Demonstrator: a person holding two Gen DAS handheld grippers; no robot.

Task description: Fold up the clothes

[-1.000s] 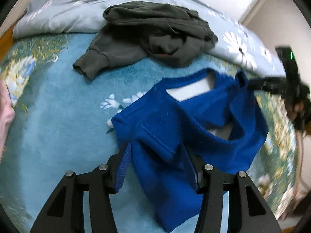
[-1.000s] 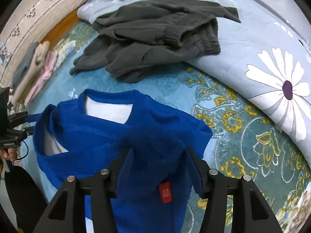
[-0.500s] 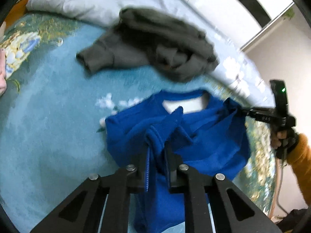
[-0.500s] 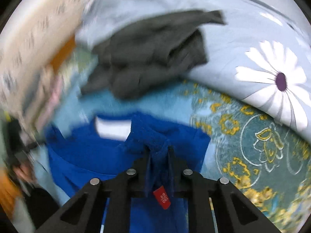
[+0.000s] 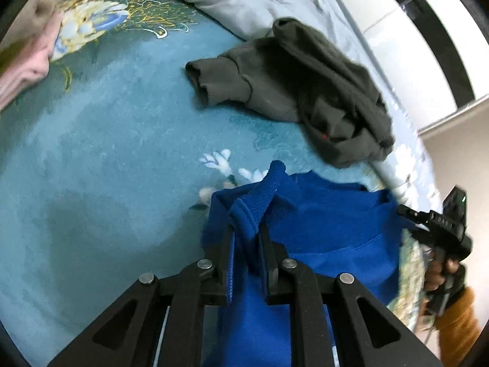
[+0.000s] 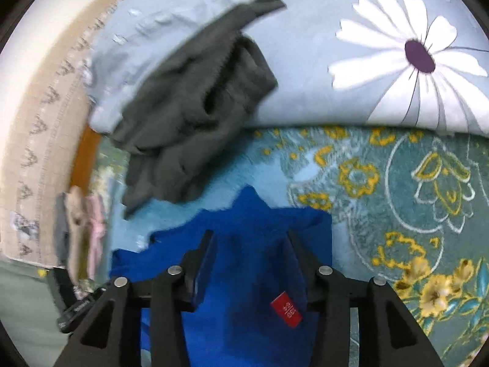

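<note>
A blue sweater lies bunched on a teal floral bedspread. My left gripper is shut on a raised ridge of its fabric, which stands up between the fingers. At the right of the left wrist view, a hand holds my right gripper at the sweater's far edge. In the right wrist view the right gripper has its jaws opening, with blue sweater fabric slack between them. A red tag shows near its right finger.
A crumpled dark grey garment lies beyond the sweater, partly on a pale blue quilt with a white daisy print. Folded pink and beige clothes sit at the bed's left edge. A hand in an orange sleeve holds the right gripper.
Both grippers closed on folds of the blue sweater and rolled. The left stays pinched on its fold. The right has spread its jaws again. The sweater has bunched and its white inside is hidden.
</note>
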